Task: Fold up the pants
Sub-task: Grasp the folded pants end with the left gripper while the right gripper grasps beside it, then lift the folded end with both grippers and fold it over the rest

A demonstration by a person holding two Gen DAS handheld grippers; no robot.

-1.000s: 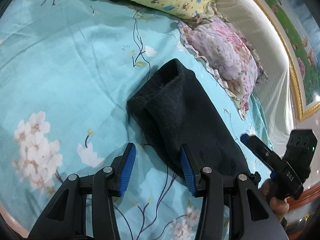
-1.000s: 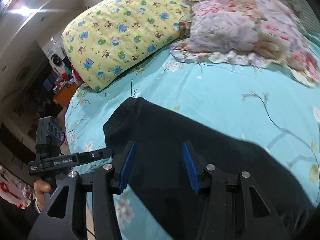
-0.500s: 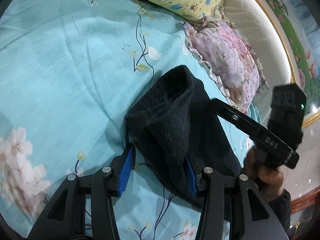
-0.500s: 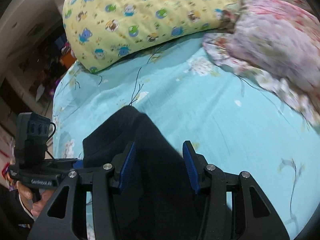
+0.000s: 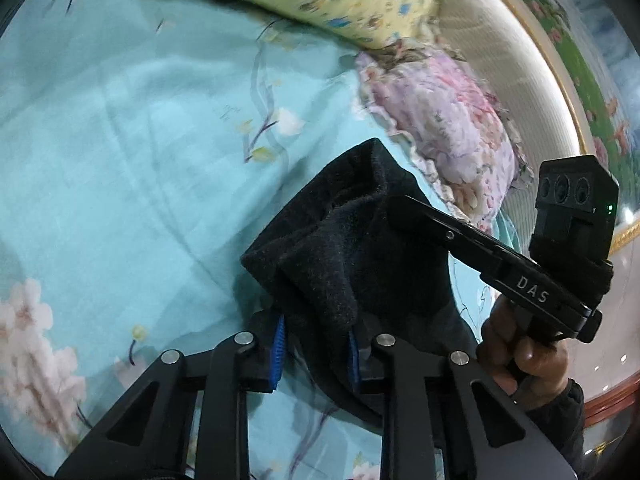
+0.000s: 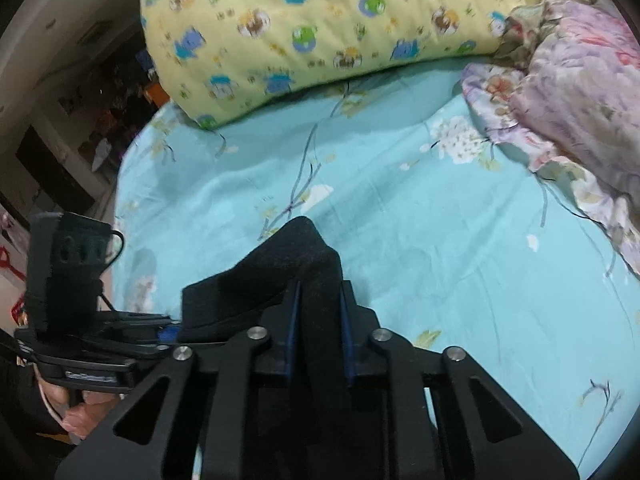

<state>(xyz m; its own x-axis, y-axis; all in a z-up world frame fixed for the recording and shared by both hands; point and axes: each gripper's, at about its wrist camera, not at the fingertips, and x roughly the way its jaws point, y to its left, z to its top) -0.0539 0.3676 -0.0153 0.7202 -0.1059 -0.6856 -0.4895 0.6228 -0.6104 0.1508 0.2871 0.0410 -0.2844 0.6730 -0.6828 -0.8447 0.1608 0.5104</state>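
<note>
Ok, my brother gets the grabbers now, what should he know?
Left gripper: shut on the black pants, pinching one side of the bunched end.
Right gripper: shut on the pants too, cloth squeezed between its blue fingers.
Pants: the gripped end is raised off the blue flowered sheet. The yellow pillow and pink pillow sit beyond, near the headboard.
Done: both grips are taken. The pants look partly folded, but I cannot count the layers.
Left: probably carry this end over, lay it flat, then let go.
</note>
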